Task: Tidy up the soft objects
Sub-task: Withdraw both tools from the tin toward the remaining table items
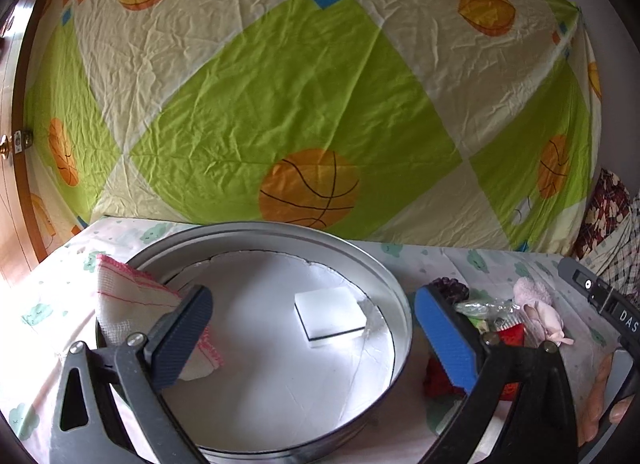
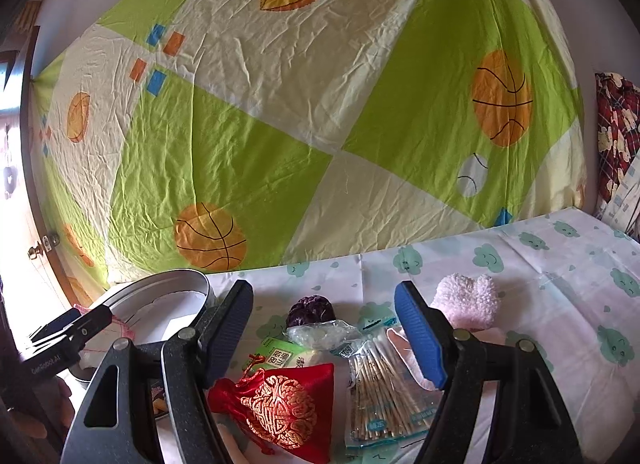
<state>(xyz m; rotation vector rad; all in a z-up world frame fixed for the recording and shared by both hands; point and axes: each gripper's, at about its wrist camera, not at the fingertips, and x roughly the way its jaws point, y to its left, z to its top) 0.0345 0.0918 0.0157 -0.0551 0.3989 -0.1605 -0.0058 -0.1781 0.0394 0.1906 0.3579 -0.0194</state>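
Two soft items are at the round metal tin (image 1: 394,296) so far: a white sponge block (image 1: 331,315) lies flat on its floor, and a pink-edged mesh cloth (image 1: 132,304) is draped over the near-left rim, only half in. I'd call that early in the job.

Left on the cloud-print tablecloth (image 2: 560,264), in a loose cluster right of the tin: red embroidered pouch (image 2: 280,404), fluffy pink sock (image 2: 468,300), dark purple scrunchie-like ball (image 2: 311,309), clear crinkly bag (image 2: 320,334), green packet (image 2: 276,356) and cotton swab pack (image 2: 384,396). The swabs and the packet don't look soft to me, so probably they stay.

Left gripper (image 1: 320,340) is over the tin, pointing slightly down, jaws wide apart, nothing clamped; its left finger sits against the cloth but isn't pinching it.

Right gripper (image 2: 324,338) hovers over the cluster, tilted slightly down, jaws spread, empty, with pouch and swab pack between the fingers below. My pick: pouch next.
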